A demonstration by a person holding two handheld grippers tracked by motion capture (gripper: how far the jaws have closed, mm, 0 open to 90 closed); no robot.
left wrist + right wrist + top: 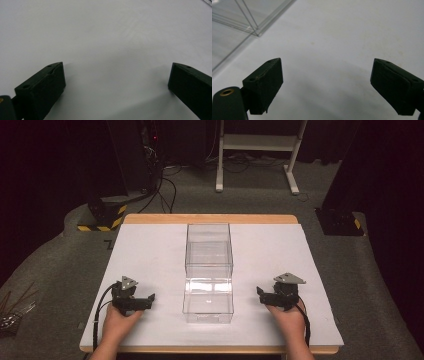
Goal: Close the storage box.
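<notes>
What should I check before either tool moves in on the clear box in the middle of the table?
1. Left tool open: ok, its jaws stand wide apart with nothing between them.
2. Right tool open: ok, jaws wide apart and empty.
3. Clear box between the two tools, apart from both: ok.
4. Box upright on the white sheet: ok.
5. Box empty: cannot tell, the clear walls reflect light.
6. Bare sheet between each tool and the box: ok.
</notes>
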